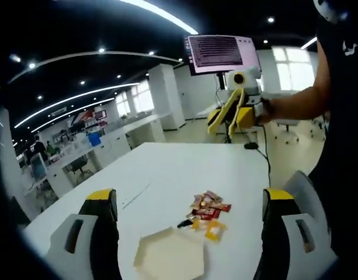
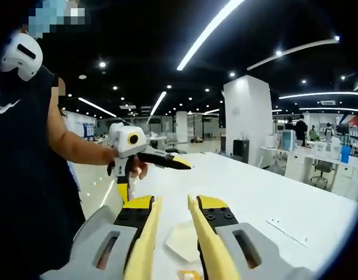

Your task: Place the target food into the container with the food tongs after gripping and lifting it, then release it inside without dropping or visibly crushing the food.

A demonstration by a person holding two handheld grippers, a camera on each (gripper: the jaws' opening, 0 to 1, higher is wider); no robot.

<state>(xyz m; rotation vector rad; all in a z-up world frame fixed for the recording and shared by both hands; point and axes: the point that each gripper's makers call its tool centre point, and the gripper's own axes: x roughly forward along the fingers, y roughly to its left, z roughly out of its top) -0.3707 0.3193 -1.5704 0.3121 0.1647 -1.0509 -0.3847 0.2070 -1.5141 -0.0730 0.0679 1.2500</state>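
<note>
Right now, seen from left gripper view: left tongs spread wide, black jaws w/ yellow tips rising at bottom left and bottom right, nothing between them, held above the white worktop. Small heap of wrapped snacks lying on worktop, red, brown and yellow packets, plus one dark piece at its near-left edge. Pale hexagonal container just beside the heap, nearer the camera, flat on worktop, looks empty. Snacks outside container, not touching either tongs. Thin black cable running along the far right part of the worktop. Further back, right tongs up in the air w/ yellow jaws pointing down, gripped by a person's hand; a screen behind them.

From right gripper view: right tongs narrow, yellow jaws close together w/ a slim gap, gripping nothing. Container partly visible between and beyond the jaws, yellow snack packet at very bottom. Left tongs raised at left in a hand, dark jaws w/ yellow tips pointing right over worktop. Office desks and ceiling lights in bkgd.
</note>
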